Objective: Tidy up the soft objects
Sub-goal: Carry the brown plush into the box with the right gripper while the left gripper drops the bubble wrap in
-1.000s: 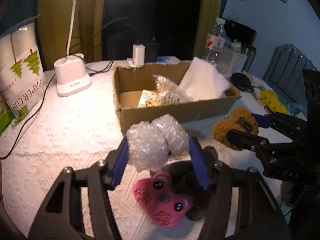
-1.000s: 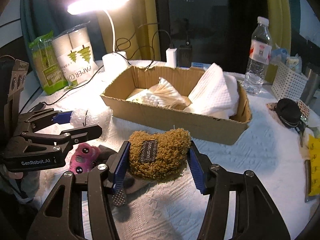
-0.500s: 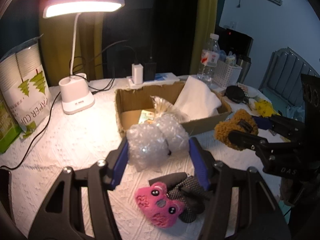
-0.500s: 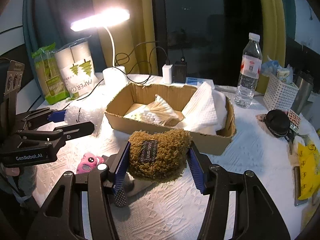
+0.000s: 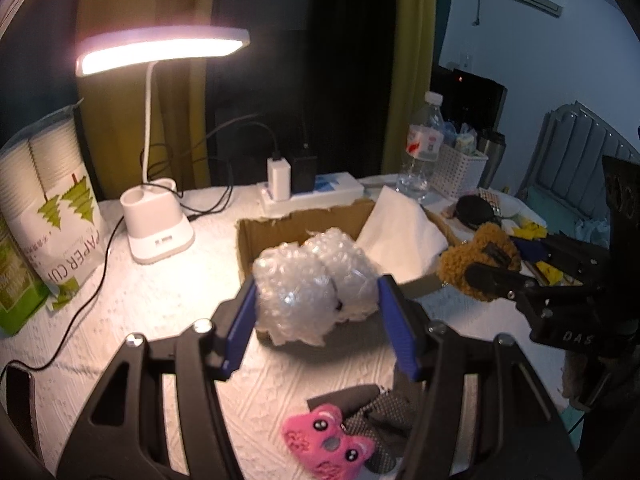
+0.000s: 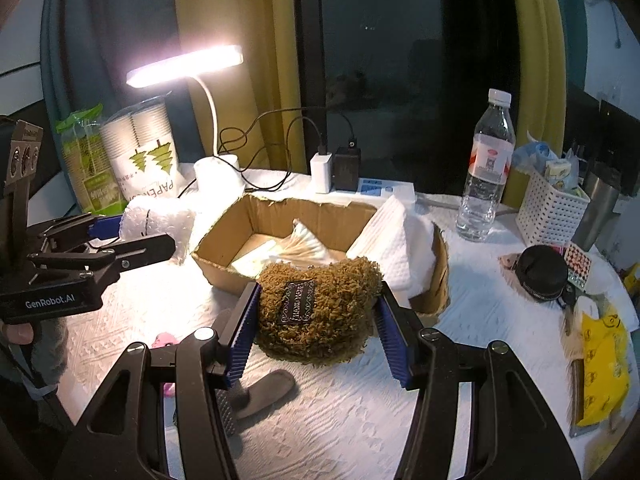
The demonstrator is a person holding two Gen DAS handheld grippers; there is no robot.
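Bubble wrap bundle (image 5: 316, 286) is sitting pinched between the blue pads of the left gripper (image 5: 318, 322), raised off the white tablecloth (image 5: 168, 304) and hanging in front of the near-left corner of the cardboard box (image 5: 272, 228). Fingers are pressing in on both sides of the bundle, holding it.

Brown fuzzy pouch (image 6: 318, 310), dark label facing the camera, is being gripped by the right gripper (image 6: 316, 334); its fingers are closing snugly on the pouch's left and right flanks. Pouch is hanging above the cloth, just in front of the box's near wall (image 6: 224, 274). In the left wrist view the same pouch (image 5: 476, 260) is showing at the right, beside the box.

Box is holding folded white tissue (image 6: 394, 240) at its right end and a bag of cotton swabs (image 6: 304, 242) in the middle.

Pink plush toy (image 5: 328, 446) is lying on the cloth near the left gripper, touching a dark mesh fabric piece (image 5: 384, 416).

Far side: lit desk lamp (image 5: 160, 46), paper cup pack (image 5: 52, 192), water bottle (image 6: 486, 168), white basket (image 6: 550, 212).
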